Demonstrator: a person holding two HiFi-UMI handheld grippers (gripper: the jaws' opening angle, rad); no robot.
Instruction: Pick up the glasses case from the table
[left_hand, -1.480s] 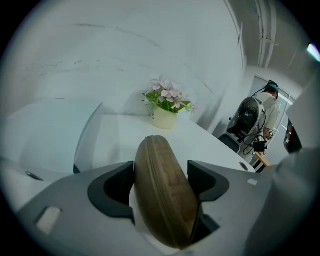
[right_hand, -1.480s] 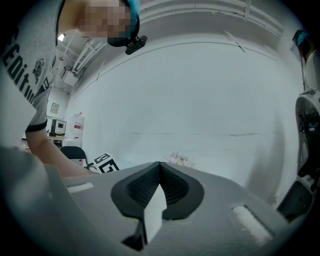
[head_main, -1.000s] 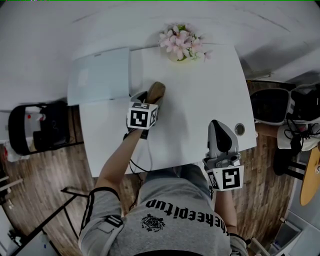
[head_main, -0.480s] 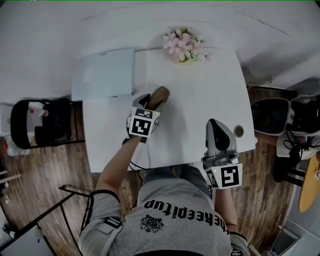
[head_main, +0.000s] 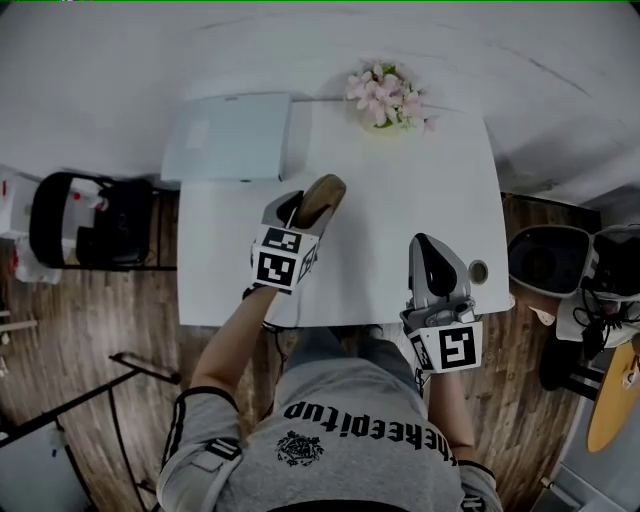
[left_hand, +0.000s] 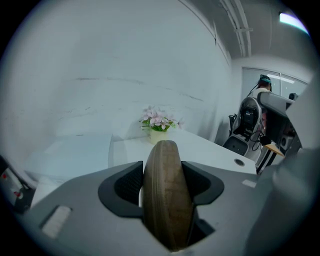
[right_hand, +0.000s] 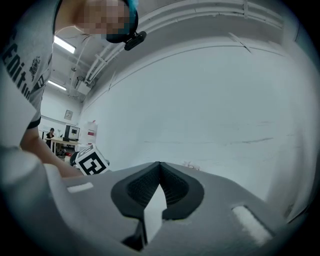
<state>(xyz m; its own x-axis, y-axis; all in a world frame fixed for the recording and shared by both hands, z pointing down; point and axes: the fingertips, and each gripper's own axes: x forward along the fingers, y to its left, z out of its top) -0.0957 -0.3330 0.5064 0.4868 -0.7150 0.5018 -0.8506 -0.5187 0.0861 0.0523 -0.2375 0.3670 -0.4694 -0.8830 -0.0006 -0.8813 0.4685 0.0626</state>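
Glasses case (head_main: 322, 195), brown and rounded, sits clamped between the left gripper's (head_main: 300, 212) pads, clear above the white table (head_main: 400, 200). A firm, even squeeze looks wise, since its smooth curved shell could slip. The right gripper (head_main: 430, 258) hangs closed and empty near the table's front edge.

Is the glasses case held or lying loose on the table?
Held: the left tool's pads press both sides of the glasses case.

Office: white desk (head_main: 420, 190), black chairs (head_main: 95, 220)
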